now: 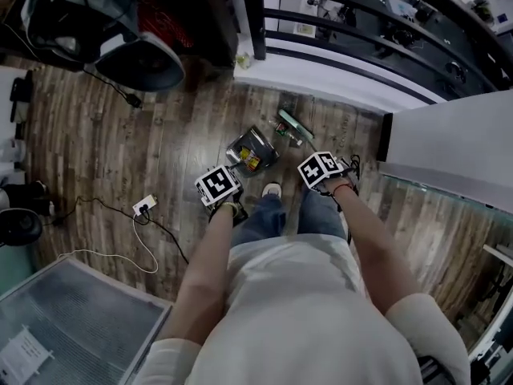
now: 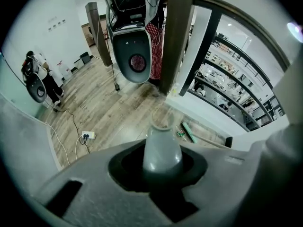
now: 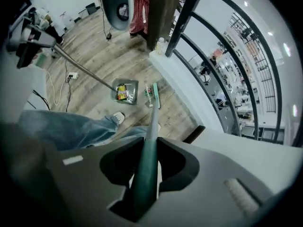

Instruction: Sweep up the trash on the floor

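Two handles are clamped: my left gripper (image 2: 161, 168) has its fingers (image 2: 94, 178) on the dustpan handle (image 2: 162, 148), and my right gripper (image 3: 145, 168) is on the broom handle (image 3: 152, 126). Wrappers (image 1: 250, 161) sit in the dustpan (image 1: 266, 140), mid-frame in the head view, and scraps (image 1: 283, 131) lie beside the broom head (image 1: 296, 127). If I tilt the pan, I could spill them.

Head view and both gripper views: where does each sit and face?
Head view: on the head, steeply down at the floor; arms, jeans, left gripper and right gripper show.
Left gripper view: on the left gripper, along jaws shut on the dustpan handle, toward the railing.
Right gripper view: on the right gripper, down the broom handle toward the dustpan; jeans show.
Shared: all show the broom head.
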Demonstrator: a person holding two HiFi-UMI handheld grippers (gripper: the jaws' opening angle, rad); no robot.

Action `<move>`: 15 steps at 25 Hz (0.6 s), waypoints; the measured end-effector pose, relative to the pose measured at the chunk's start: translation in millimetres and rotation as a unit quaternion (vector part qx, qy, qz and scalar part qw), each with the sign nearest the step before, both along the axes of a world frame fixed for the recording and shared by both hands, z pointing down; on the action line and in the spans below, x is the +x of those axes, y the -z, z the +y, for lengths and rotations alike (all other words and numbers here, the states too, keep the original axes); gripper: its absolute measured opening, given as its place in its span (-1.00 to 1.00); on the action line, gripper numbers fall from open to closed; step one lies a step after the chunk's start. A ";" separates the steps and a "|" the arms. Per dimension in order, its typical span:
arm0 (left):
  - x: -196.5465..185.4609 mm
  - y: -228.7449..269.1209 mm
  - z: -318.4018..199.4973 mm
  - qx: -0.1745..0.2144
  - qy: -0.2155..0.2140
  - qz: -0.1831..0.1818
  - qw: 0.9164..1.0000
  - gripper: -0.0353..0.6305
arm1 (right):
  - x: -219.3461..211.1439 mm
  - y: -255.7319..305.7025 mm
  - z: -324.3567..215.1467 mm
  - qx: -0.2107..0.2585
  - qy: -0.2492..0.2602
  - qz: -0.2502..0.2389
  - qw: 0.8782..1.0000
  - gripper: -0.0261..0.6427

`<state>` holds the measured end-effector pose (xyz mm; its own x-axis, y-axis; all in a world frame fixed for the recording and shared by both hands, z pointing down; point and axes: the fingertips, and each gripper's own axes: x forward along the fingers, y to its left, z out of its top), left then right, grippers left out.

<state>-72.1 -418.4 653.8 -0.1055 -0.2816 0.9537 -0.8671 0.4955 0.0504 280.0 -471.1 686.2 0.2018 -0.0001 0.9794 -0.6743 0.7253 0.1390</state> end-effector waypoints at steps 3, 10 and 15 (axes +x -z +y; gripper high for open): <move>0.5 -0.1 -6.0 0.000 -0.001 -0.001 1.000 -0.61 | -6.9 -2.7 -5.0 -0.003 0.029 -0.004 1.000 -0.63; -7.5 9.3 -2.2 -0.002 -0.005 -0.014 1.000 -0.61 | -27.0 -1.2 5.8 -0.015 0.015 -0.010 1.000 -0.63; -4.8 -0.5 -3.0 -0.004 -0.003 0.000 1.000 -0.61 | -41.4 -4.5 17.1 -0.024 -0.010 -0.021 0.999 -0.63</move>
<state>-76.9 -421.3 654.4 -0.1033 -0.2739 0.9562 -0.8696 0.4915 0.0468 238.6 -453.9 690.6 0.1599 0.0517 0.9858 -0.6932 0.7168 0.0749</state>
